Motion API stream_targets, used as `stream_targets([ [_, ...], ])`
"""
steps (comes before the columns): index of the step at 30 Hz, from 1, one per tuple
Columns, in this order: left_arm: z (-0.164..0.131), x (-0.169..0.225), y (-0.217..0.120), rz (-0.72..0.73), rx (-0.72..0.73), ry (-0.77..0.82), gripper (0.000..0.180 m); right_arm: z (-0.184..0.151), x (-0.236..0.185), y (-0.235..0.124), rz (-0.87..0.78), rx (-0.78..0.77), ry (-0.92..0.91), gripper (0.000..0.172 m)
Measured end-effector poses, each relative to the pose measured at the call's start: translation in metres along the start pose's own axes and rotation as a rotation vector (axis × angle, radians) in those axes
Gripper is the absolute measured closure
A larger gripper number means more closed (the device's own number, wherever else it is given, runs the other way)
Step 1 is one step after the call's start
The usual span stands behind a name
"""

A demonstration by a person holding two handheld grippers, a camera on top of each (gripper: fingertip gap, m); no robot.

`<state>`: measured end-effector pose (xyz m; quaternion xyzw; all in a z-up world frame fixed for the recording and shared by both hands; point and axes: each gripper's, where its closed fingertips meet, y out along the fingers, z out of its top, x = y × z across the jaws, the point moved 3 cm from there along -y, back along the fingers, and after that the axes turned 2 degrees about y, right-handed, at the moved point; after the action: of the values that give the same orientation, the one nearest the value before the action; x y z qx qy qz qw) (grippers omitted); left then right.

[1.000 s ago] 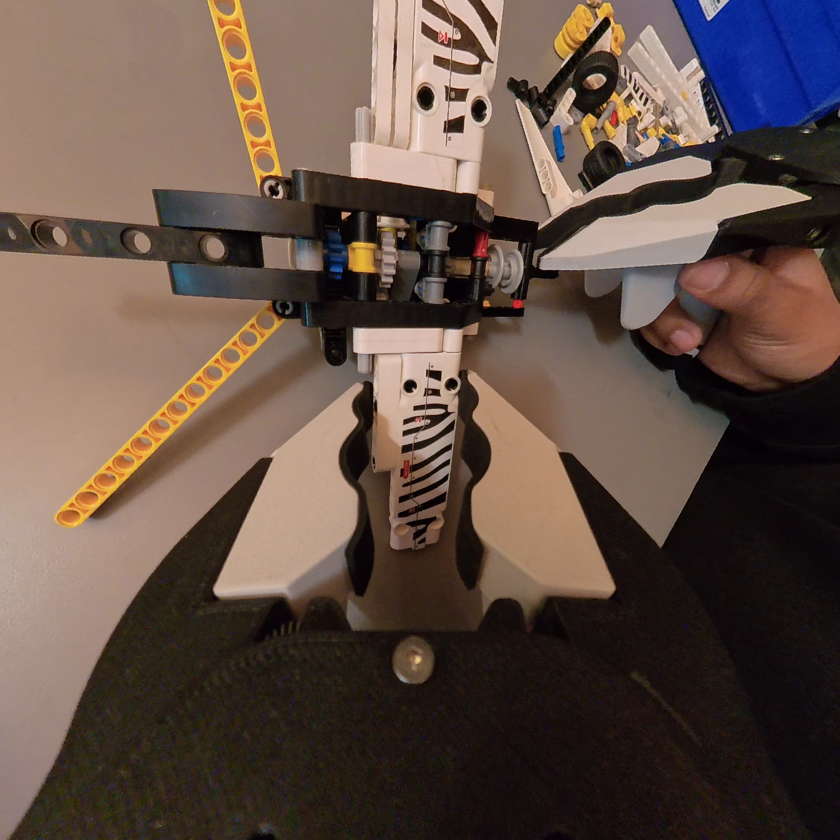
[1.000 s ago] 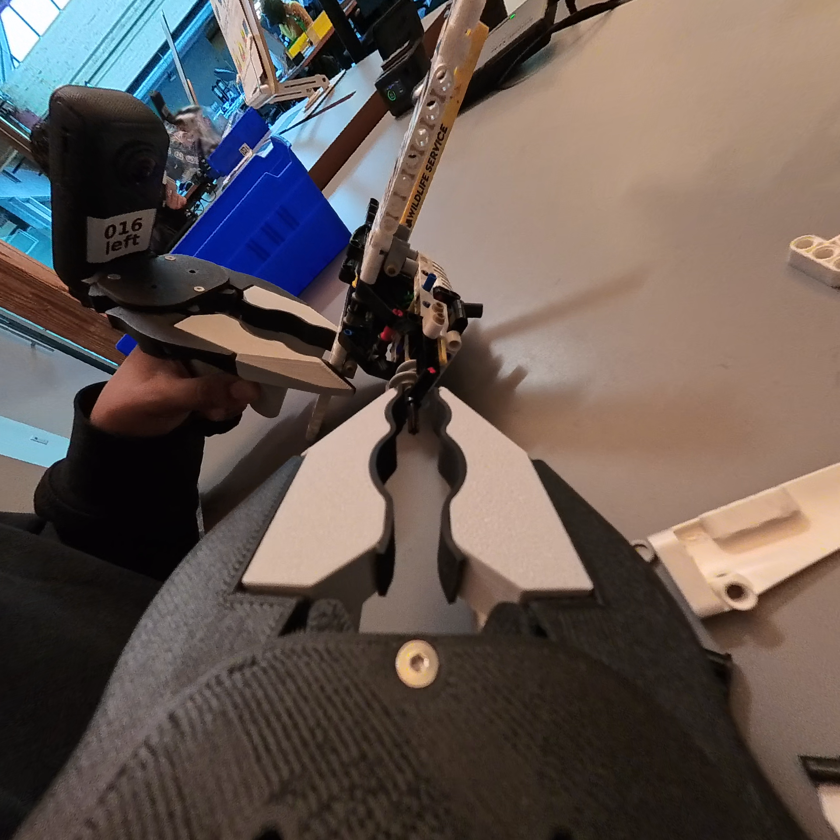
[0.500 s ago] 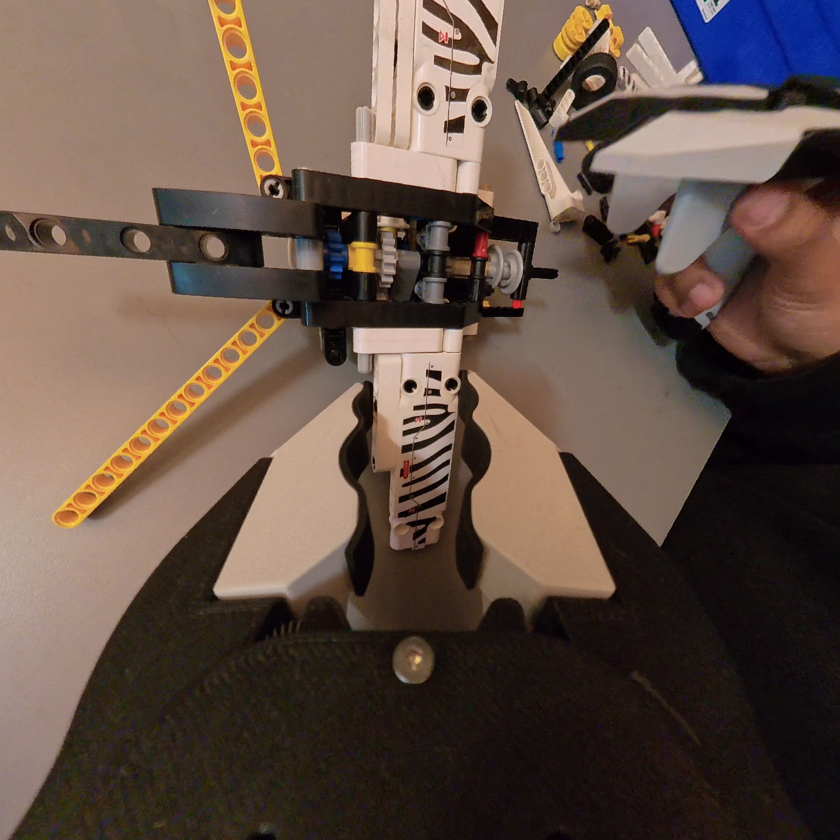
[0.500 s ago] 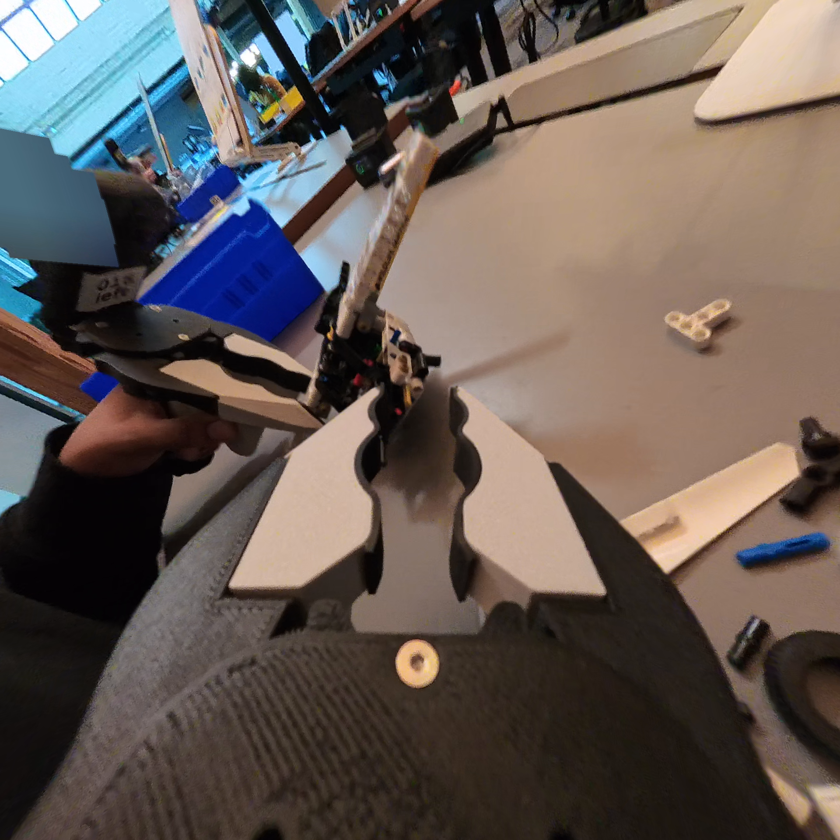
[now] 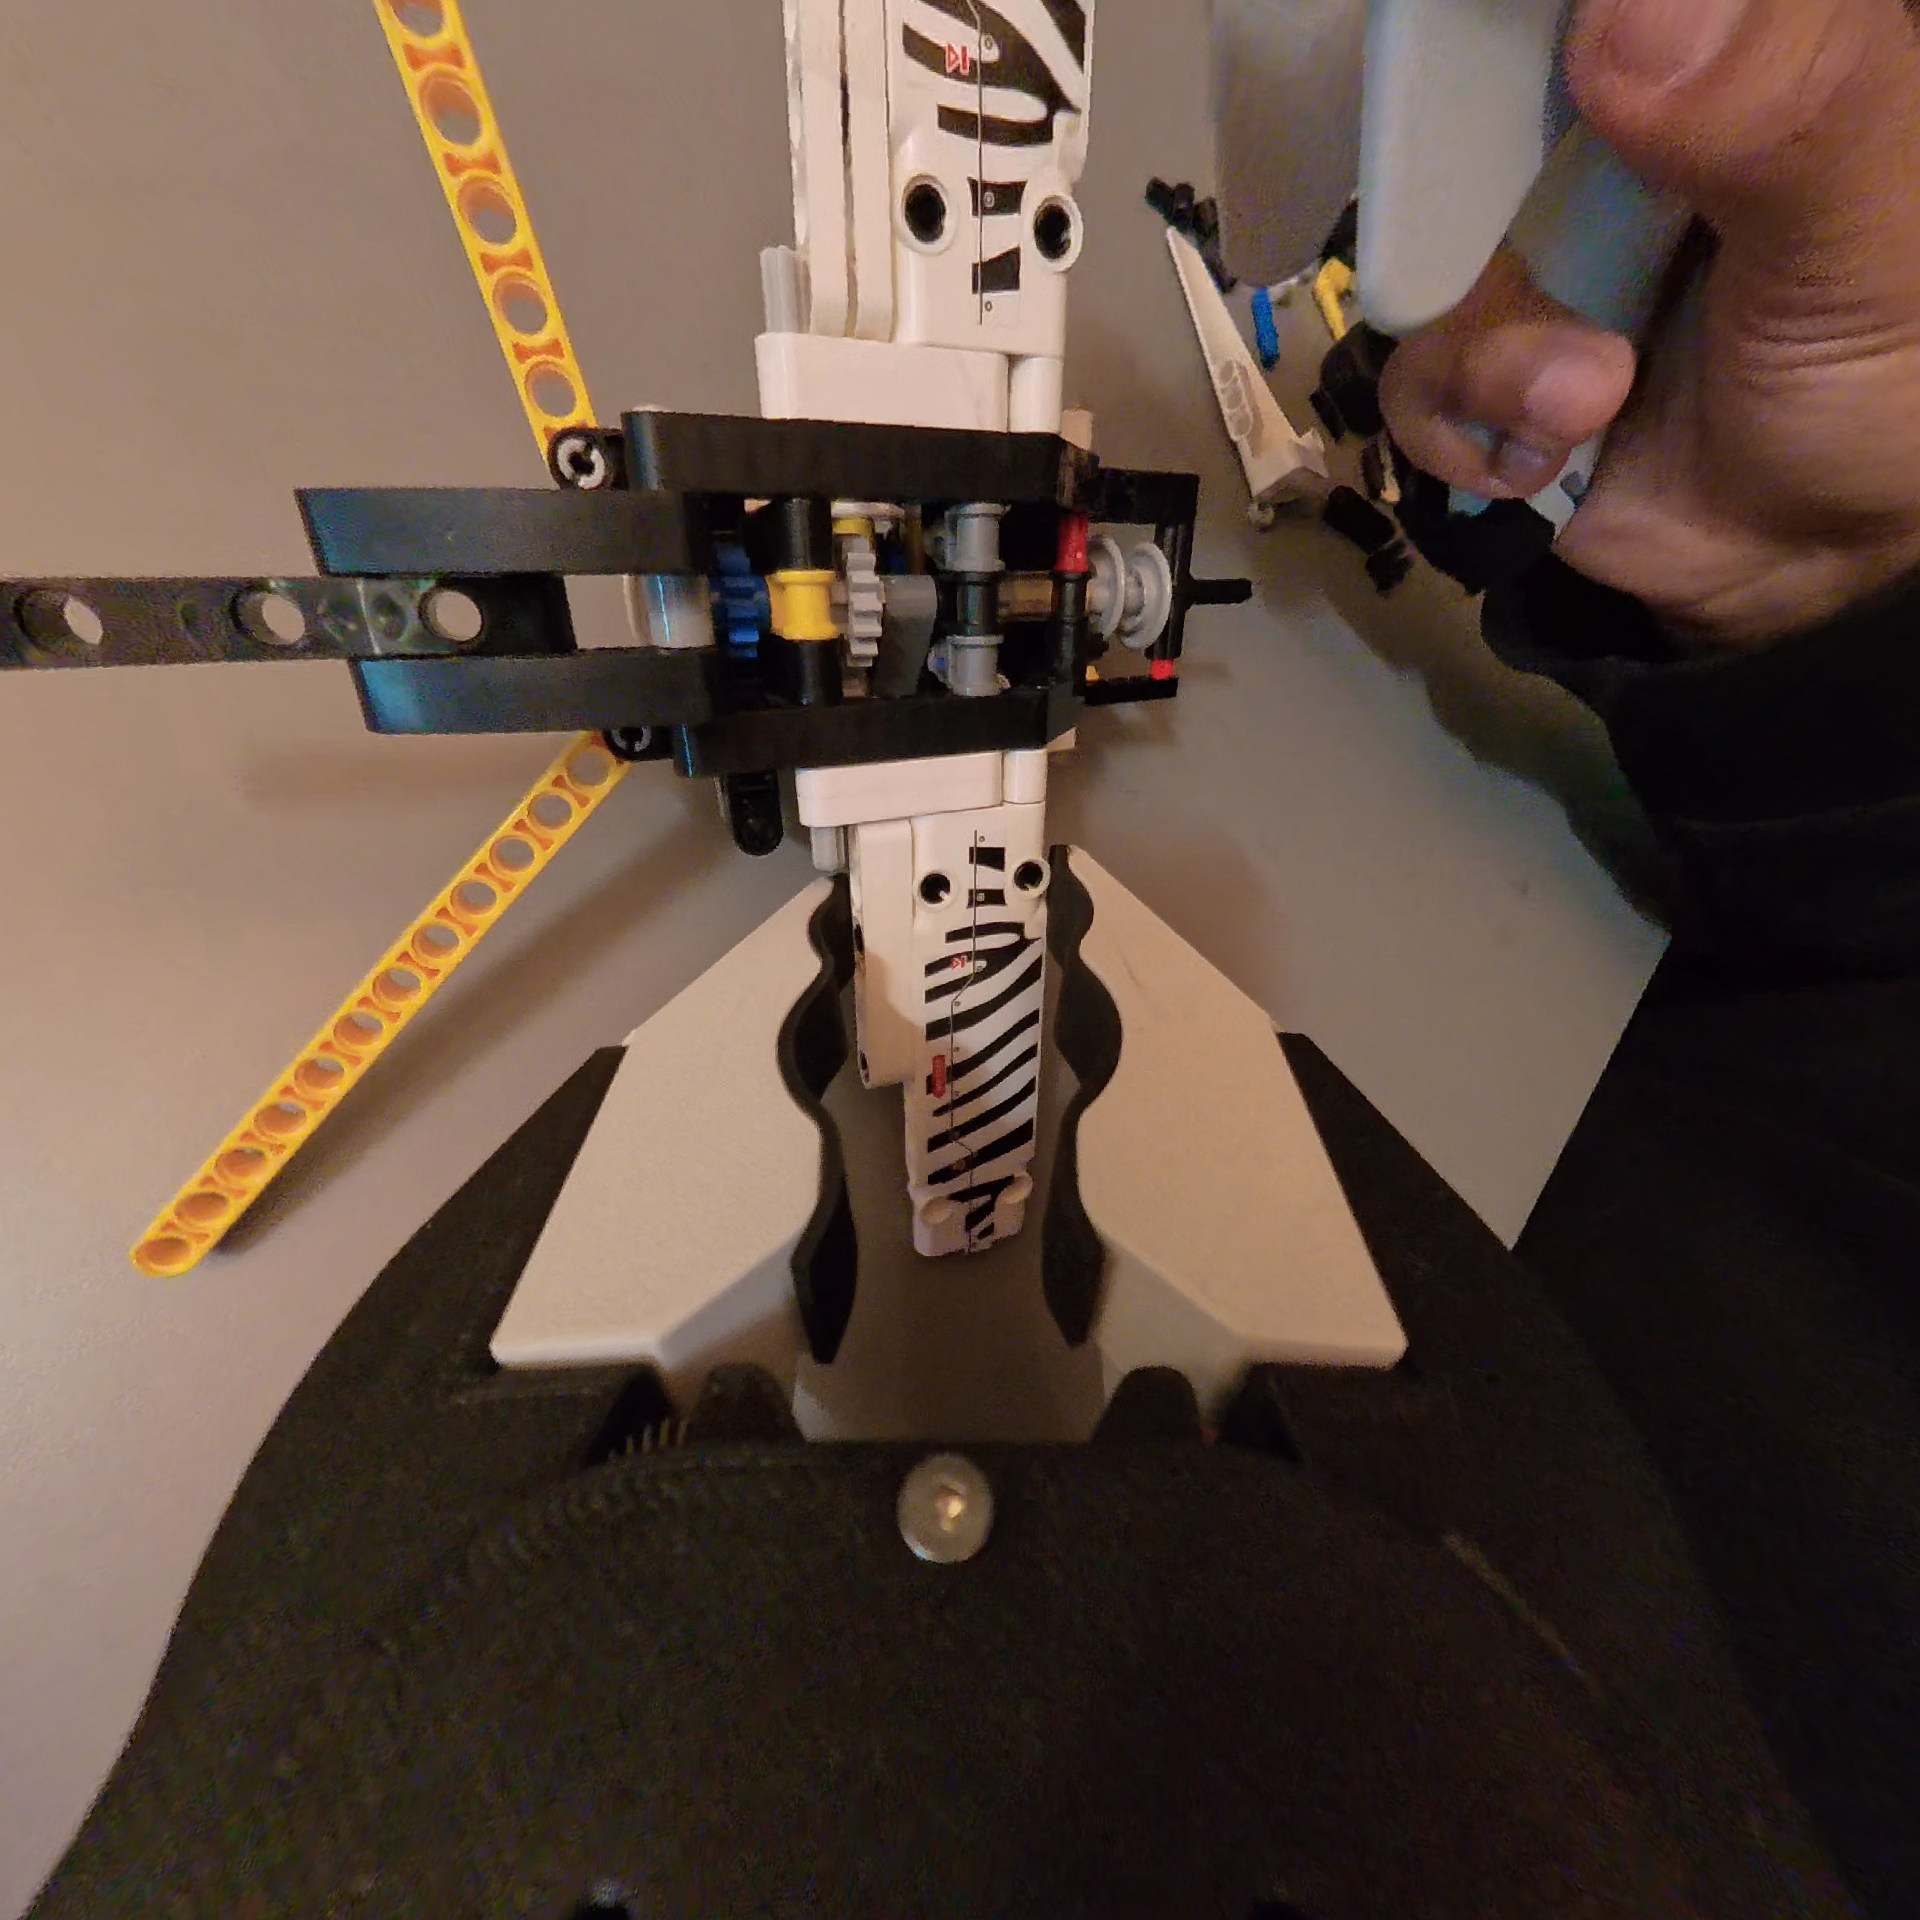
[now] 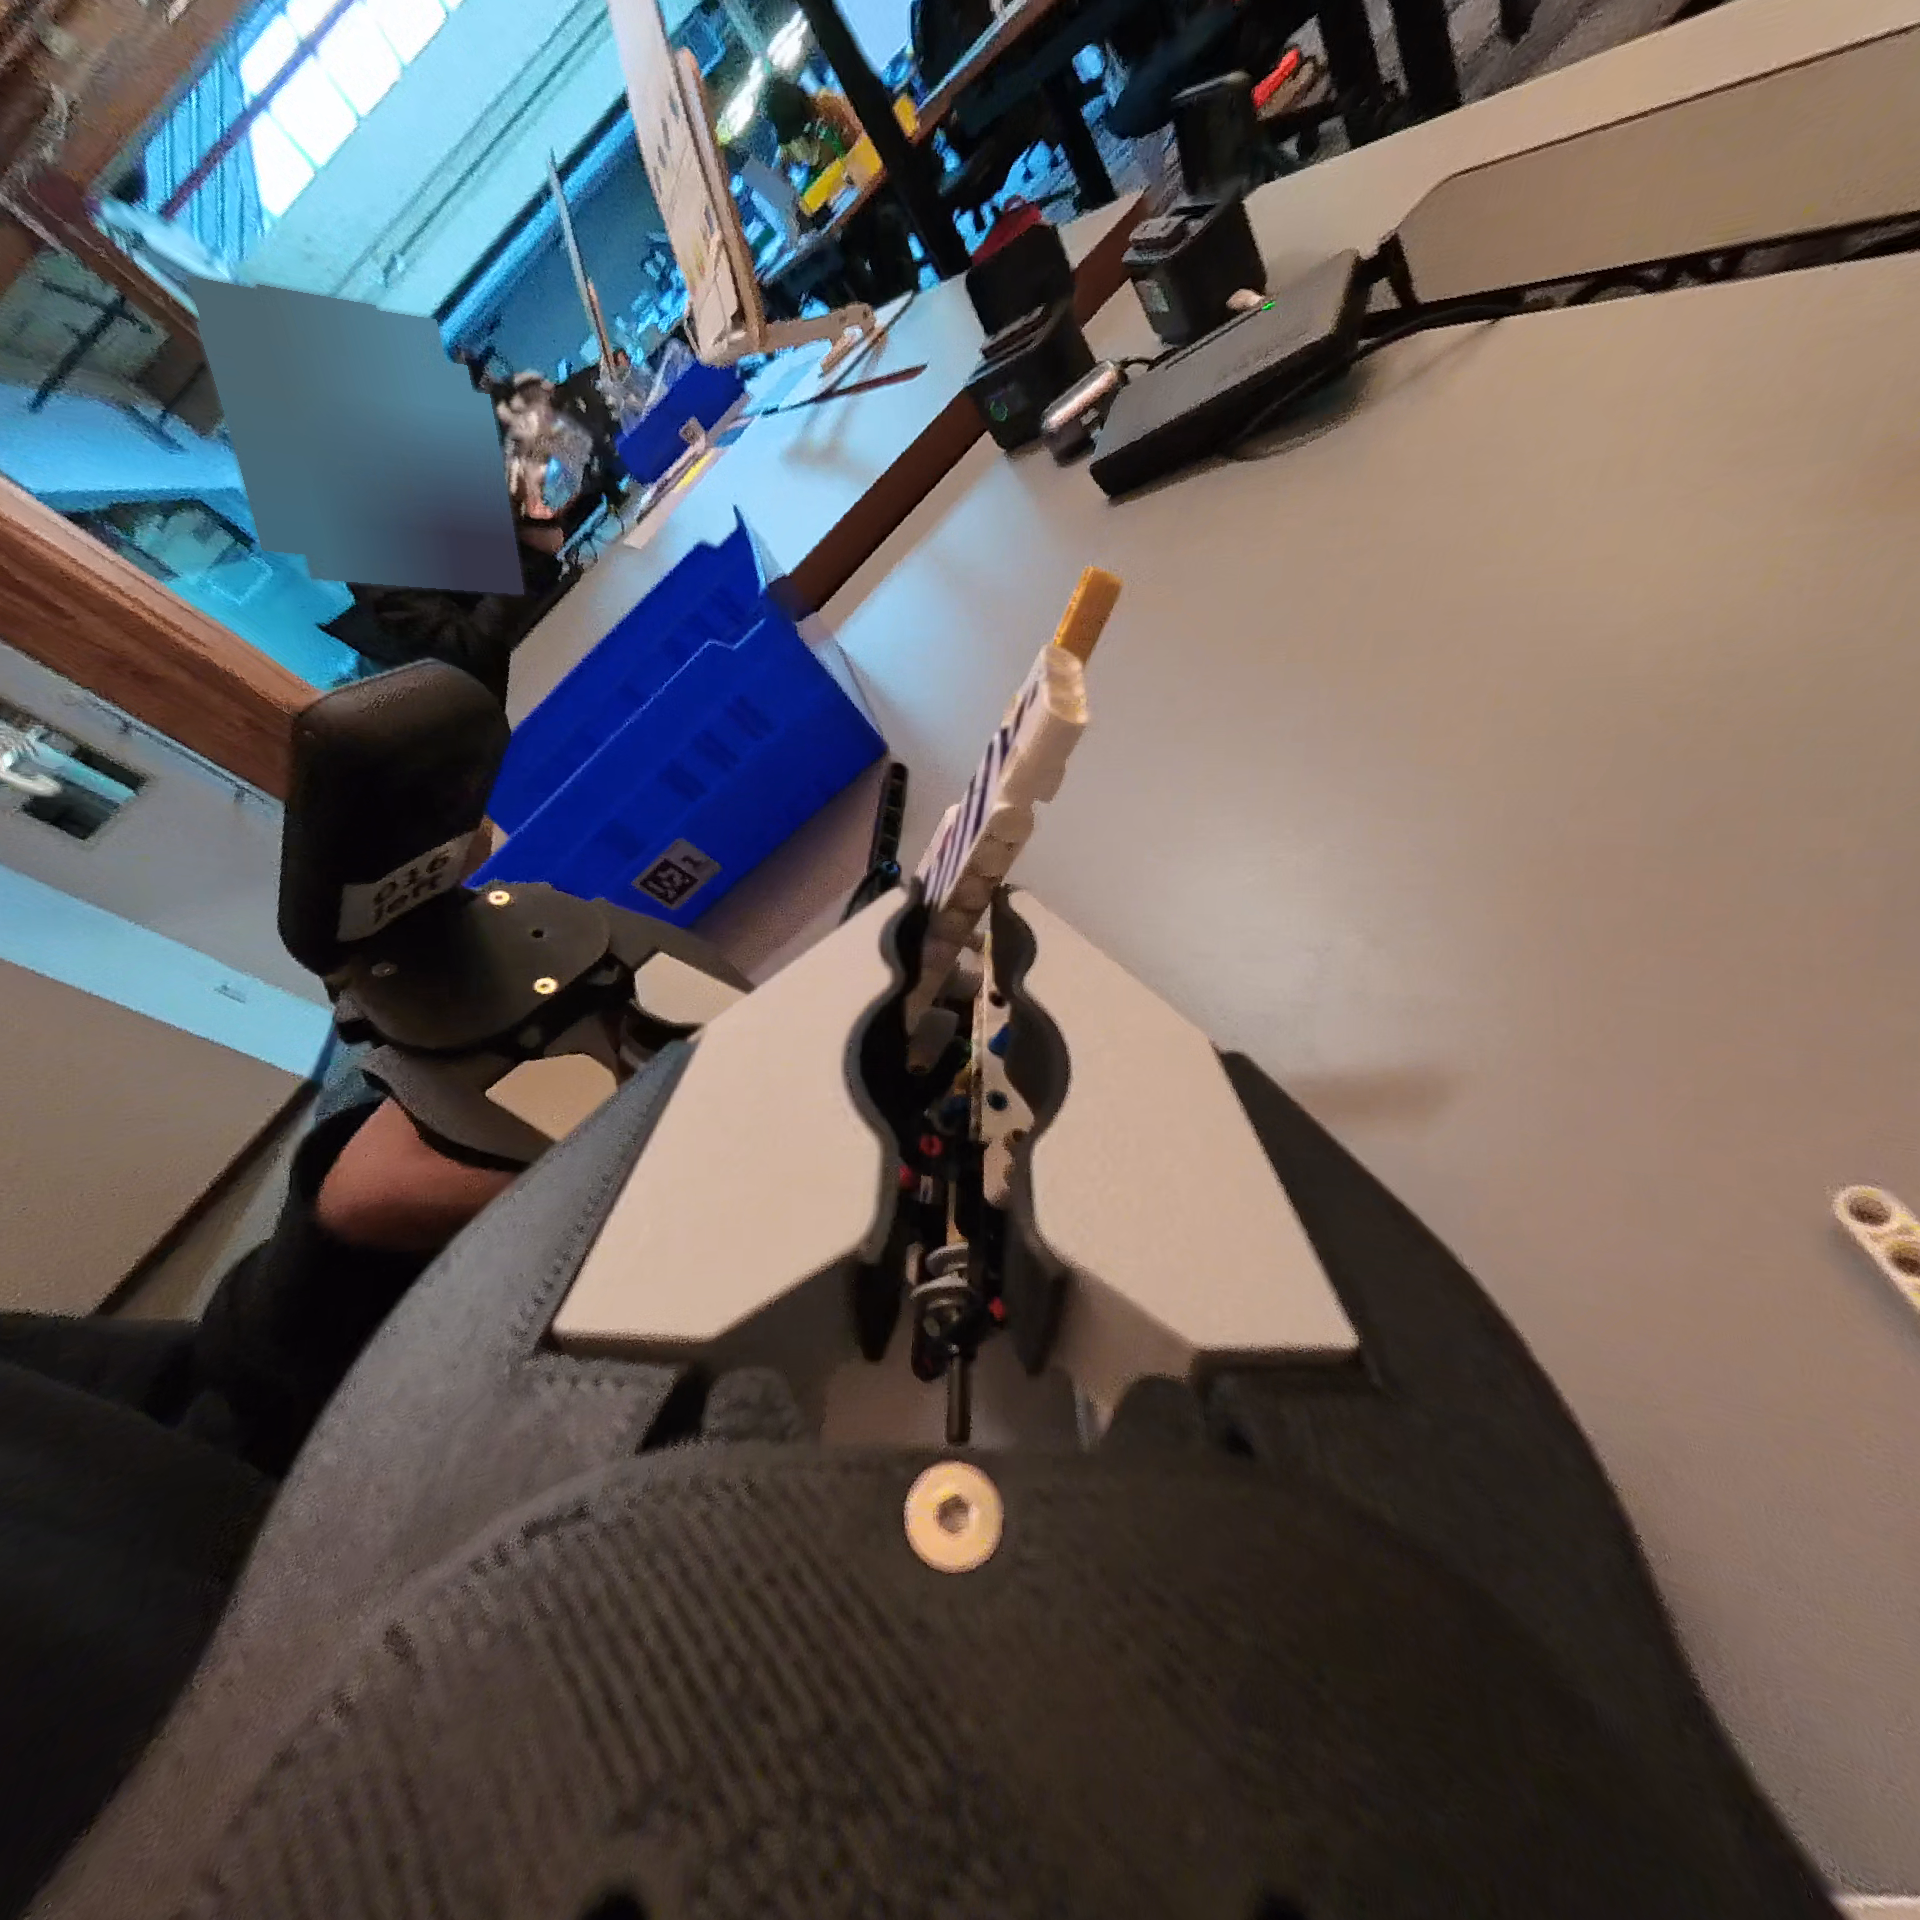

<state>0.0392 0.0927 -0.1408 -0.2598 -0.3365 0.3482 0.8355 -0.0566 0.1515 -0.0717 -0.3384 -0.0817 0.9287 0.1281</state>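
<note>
While your left tool (image 5: 951, 1039) sits low on the brick model (image 5: 914, 592), its two pale fingers (image 5: 717, 1122) are pinched against the sides of the model's white zebra-striped beam (image 5: 971, 1049), which runs down between them toward the tool's body. Just past the fingertips from that beam, the model's black frame (image 5: 831, 457) crosses it, with a blue gear, a yellow bush and grey gears packed inside. A black holed beam (image 5: 239, 618) sticks out from the frame on its left side, and two yellow holed beams (image 5: 343, 1029) fan out from the frame's left corners, one slanting away and one slanting back toward you. The model is held over the grey bench (image 5: 208, 312).

To the right of the model, your right hand (image 5: 1714, 343) grips the grey handle of the other tool, and loose small parts (image 5: 1340, 416) lie on the bench just beyond it.

Seen from your right tool (image 6: 951, 935), the model's geared end lies deep between its fingers (image 6: 748, 1122), which stand close on either side of it; whether the pads actually press on it cannot be told. The striped beam rises beyond the fingertips, with a blue bin (image 6: 686, 748) on the bench to the model's left.
</note>
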Motion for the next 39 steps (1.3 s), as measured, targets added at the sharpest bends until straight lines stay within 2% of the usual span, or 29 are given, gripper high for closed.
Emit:
stream_targets([
  [2, 0.004, 0.001, -0.001, -0.017, 0.034, -0.001, 0.144, 0.005, -0.005, 0.001, 0.006, -0.01, -0.04, 0.162],
  [6, 0.006, -0.001, -0.001, -0.018, 0.051, -0.002, 0.142, 0.031, -0.022, -0.008, -0.002, 0.067, -0.157, 0.164],
  [10, 0.016, -0.003, -0.012, -0.062, 0.158, -0.036, 0.14, 0.058, -0.046, -0.023, -0.086, 0.09, -0.47, 0.166],
  [12, 0.023, -0.006, -0.021, -0.089, 0.236, -0.069, 0.14, 0.059, -0.063, -0.024, -0.146, 0.027, -0.732, 0.166],
  [15, 0.028, -0.021, -0.038, -0.078, 0.347, -0.134, 0.141, 0.036, -0.075, -0.014, -0.317, -0.185, -1.177, 0.166],
  [18, 0.024, -0.047, -0.054, -0.012, 0.41, -0.205, 0.141, -0.006, -0.074, 0.001, -0.397, -0.366, -1.365, 0.166],
  [22, 0.007, -0.078, -0.064, 0.171, 0.355, -0.205, 0.142, -0.056, -0.076, 0.007, -0.358, -0.374, -1.332, 0.164],
  [26, 0.007, -0.083, -0.066, 0.198, 0.378, -0.189, 0.143, -0.098, -0.07, 0.009, -0.329, -0.414, -1.197, 0.16],
  [32, -0.005, -0.096, -0.058, 0.377, 0.253, -0.096, 0.147, -0.13, -0.065, 0.008, -0.37, -0.38, -1.262, 0.158],
  [39, 0.002, -0.085, -0.053, 0.315, 0.291, -0.068, 0.148, -0.15, -0.069, 0.0, -0.236, -0.405, -0.995, 0.15],
])
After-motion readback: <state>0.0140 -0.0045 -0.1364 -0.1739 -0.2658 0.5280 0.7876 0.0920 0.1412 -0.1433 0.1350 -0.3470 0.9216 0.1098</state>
